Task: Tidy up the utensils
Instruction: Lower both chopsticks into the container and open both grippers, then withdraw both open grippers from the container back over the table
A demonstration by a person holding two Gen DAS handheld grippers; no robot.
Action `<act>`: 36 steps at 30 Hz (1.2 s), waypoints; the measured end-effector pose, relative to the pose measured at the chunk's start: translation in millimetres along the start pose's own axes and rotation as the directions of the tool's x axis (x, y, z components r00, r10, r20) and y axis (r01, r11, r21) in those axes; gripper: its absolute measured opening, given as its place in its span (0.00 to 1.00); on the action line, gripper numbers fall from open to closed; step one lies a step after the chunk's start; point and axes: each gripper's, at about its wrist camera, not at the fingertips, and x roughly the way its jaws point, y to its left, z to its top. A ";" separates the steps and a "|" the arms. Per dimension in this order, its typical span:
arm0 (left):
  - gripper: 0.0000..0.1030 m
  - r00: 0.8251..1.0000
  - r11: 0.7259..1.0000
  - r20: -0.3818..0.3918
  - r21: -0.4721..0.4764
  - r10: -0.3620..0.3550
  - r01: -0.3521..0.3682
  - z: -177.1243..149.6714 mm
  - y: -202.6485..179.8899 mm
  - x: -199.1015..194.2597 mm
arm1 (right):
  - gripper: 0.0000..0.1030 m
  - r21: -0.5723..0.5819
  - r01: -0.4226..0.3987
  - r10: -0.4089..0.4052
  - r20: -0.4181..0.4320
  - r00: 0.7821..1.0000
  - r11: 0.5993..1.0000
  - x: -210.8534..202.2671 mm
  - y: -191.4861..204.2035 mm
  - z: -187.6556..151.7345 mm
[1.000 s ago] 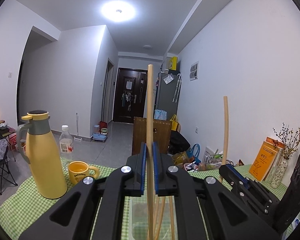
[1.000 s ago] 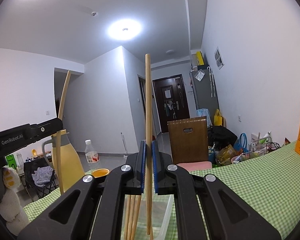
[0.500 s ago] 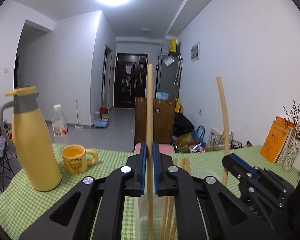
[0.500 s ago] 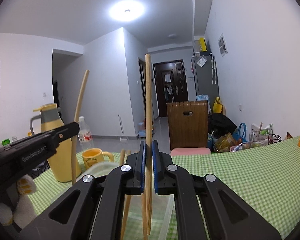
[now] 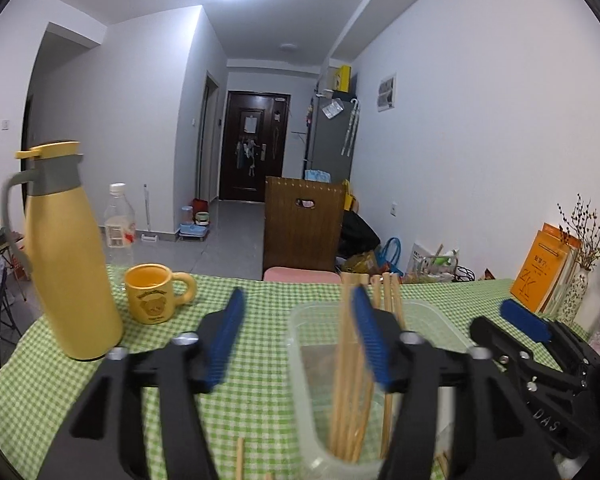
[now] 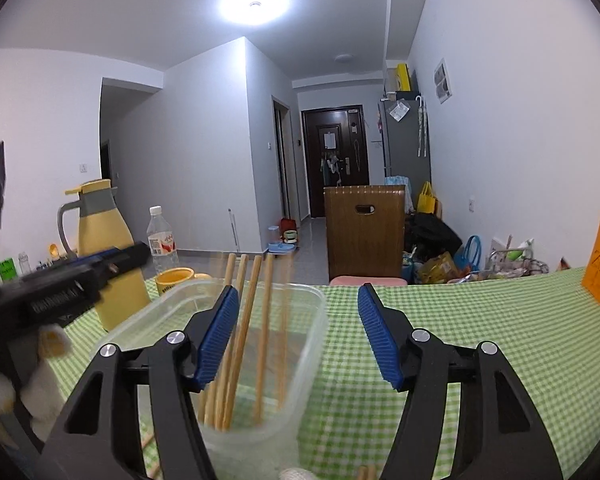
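Both claws, left (image 5: 298,336) and right (image 6: 296,334), just sprung apart, empty, chopsticks (image 6: 260,336) upright in clear container (image 6: 312,344).

Premises: private home, combined dining and entry area. Table (image 5: 236,412) near, green-white gingham cloth, bearing yellow thermos jug (image 5: 66,264), yellow mug (image 5: 152,294), clear water bottle (image 5: 119,224). Wooden chair back (image 5: 304,228) at far table edge. Tiled hallway beyond, dark entrance door (image 5: 256,146) at far end. Grey refrigerator (image 5: 332,140) right of door. Bags and clutter (image 5: 364,240) on floor along right wall. Vase with dried branches (image 5: 580,280) at far right.
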 end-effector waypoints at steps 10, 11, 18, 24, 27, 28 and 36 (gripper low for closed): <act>0.93 0.998 0.999 0.053 -0.038 0.036 -0.034 -4.2 18.9 -64.5 | 0.93 -0.007 0.041 -0.041 -0.002 0.999 0.999 -42.3 -1.0 -4.4; 0.93 0.998 0.999 0.056 -0.034 0.042 -0.040 -5.3 17.8 -69.8 | 0.92 -0.007 0.042 -0.042 -0.001 0.999 0.999 -44.6 0.2 -4.8; 0.93 0.997 0.999 0.070 -0.008 0.045 -0.045 -8.2 8.8 -102.9 | 0.93 0.012 0.040 -0.040 -0.007 0.999 0.999 -66.8 7.4 -8.0; 0.93 0.996 1.000 0.088 0.006 0.022 -0.023 -19.2 7.6 -134.6 | 0.92 -0.013 0.051 -0.051 -0.007 0.999 0.999 -88.5 14.6 -14.9; 0.93 0.996 1.000 0.090 0.017 0.010 -0.012 -28.6 6.5 -147.8 | 0.92 -0.031 0.053 -0.054 -0.010 0.999 0.998 -99.2 17.6 -22.7; 0.93 0.996 1.000 0.086 0.020 0.003 -0.005 -31.5 6.8 -150.9 | 0.92 -0.039 0.055 -0.055 -0.011 0.998 0.998 -102.0 18.7 -25.8; 0.93 0.998 1.000 0.055 0.014 -0.028 0.027 -65.2 12.9 -168.7 | 0.92 -0.080 0.054 -0.058 -0.038 0.998 0.995 -122.5 27.8 -59.9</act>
